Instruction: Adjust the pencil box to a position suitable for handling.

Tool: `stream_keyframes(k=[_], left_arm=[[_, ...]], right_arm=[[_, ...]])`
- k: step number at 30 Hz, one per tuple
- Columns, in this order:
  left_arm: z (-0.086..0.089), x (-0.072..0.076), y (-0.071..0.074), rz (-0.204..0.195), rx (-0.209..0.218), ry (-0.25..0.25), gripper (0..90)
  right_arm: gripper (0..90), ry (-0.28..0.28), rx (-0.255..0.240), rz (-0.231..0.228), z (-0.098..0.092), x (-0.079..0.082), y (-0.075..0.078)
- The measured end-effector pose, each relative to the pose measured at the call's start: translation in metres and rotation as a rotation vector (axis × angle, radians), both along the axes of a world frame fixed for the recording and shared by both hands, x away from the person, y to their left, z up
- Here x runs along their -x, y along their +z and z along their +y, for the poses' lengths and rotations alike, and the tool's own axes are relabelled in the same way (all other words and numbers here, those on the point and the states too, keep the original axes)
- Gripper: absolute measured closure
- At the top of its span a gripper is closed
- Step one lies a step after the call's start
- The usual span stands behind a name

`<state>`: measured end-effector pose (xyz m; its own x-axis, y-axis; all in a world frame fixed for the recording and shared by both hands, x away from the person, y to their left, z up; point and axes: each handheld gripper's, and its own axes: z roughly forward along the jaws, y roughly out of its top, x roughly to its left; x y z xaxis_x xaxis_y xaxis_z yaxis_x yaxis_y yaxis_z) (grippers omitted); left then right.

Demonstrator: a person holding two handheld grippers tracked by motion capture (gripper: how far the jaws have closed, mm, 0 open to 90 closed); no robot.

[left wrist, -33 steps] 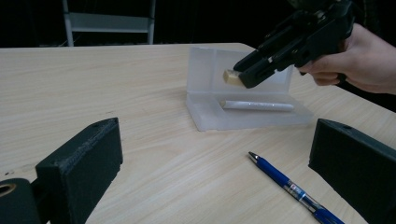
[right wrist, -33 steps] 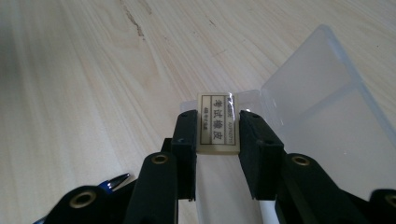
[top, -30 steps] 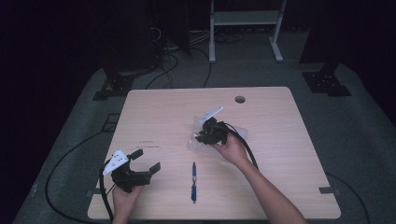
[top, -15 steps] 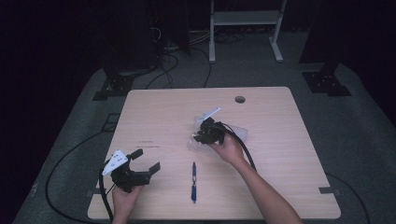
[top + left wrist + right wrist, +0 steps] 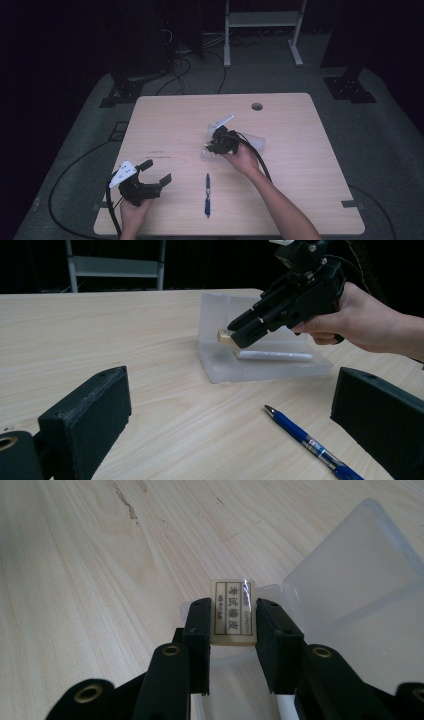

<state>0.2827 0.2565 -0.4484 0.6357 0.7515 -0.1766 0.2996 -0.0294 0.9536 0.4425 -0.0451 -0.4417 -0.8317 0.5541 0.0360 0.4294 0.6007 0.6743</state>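
Observation:
My right gripper (image 5: 233, 630) is shut on a small cream eraser (image 5: 232, 605) with a printed label, pinched between both pads. It hovers over the near end of an open translucent plastic case (image 5: 260, 362) in the middle of the table. A white stick (image 5: 275, 356) lies inside the case. In the left gripper view the right gripper (image 5: 235, 335) points down and to the left, with the eraser (image 5: 223, 336) at its tip. My left gripper (image 5: 156, 171) stands open and empty near the table's front left. A blue pen (image 5: 207, 194) lies between the two hands.
The case lid (image 5: 360, 575) lies open flat beyond the eraser. The wooden table (image 5: 175, 120) has a round cable hole (image 5: 257, 106) at the back. Cables trail from both grippers, and a white rack (image 5: 260, 20) stands on the floor behind.

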Motion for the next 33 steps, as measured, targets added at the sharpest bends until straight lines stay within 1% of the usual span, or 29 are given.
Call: stream_keyframes(k=[5, 10, 15, 20, 27, 33], left_arm=[[0.000, 0.000, 0.000, -0.003, -0.001, -0.001, 1.7], [0.001, 0.000, 0.001, -0.002, -0.001, -0.001, 1.7], [0.003, 0.001, 0.001, -0.002, 0.003, 0.004, 1.7], [0.004, 0.001, 0.001, -0.004, 0.009, 0.006, 1.7], [0.002, 0.001, 0.001, -0.003, 0.003, 0.003, 1.7], [0.003, 0.001, 0.001, -0.003, 0.003, 0.004, 1.7]], right_arm=[[68.0, 0.005, 0.014, -0.005, 0.005, -0.001, 0.000], [68.0, 0.005, 0.021, 0.002, 0.008, -0.004, -0.001], [68.0, -0.001, 0.021, 0.003, 0.012, -0.006, -0.003], [68.0, -0.002, 0.030, 0.013, 0.011, -0.007, -0.007], [68.0, -0.004, 0.045, 0.017, 0.008, -0.008, -0.011], [67.9, -0.013, 0.041, 0.025, 0.005, -0.009, -0.013]])
